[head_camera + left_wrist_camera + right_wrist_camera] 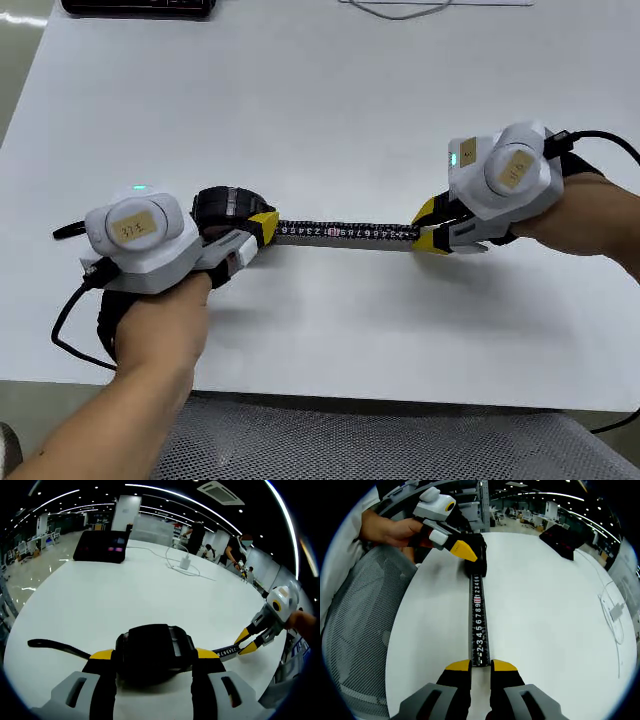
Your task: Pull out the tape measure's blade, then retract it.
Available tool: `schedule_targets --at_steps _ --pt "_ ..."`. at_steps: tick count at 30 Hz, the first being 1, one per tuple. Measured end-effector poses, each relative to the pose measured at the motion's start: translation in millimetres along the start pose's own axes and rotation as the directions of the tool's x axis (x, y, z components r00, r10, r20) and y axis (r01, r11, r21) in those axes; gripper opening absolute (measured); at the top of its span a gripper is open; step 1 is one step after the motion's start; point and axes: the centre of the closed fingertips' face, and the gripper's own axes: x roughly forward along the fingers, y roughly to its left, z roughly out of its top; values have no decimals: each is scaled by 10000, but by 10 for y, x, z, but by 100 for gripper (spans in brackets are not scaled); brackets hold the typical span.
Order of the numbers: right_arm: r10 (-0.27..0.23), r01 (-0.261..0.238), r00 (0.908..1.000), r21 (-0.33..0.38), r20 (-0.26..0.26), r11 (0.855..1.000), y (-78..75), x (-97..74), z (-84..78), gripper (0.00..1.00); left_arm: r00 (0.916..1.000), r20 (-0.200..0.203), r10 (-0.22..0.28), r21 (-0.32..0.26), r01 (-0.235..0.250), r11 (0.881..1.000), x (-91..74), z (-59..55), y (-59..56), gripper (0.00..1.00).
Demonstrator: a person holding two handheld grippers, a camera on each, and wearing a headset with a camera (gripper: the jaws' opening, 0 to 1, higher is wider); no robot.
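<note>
Tape measure (pixel 155 652) rigid, chunky: we clamp it in left gripper (pixel 155 656). Blade (pixel 479 620) thin, springy, slippery: right gripper (pixel 481 666) pinches tip.

The left gripper (pixel 262 228) and right gripper (pixel 428 228) have rounded white housings (pixel 150 255), yellow-tipped jaws and tan labels (pixel 136 226) with handwritten digits. Black cables (pixel 62 325) leave them at 8 o'clock and 2 o'clock respectively.
</note>
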Motion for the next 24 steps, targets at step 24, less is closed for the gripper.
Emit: schedule_targets --at_steps 24 --pt "219 -218 9992 -34 327 9998 6 140 209 10 9999 -55 -105 -71 104 9999 2 -2 0 55"
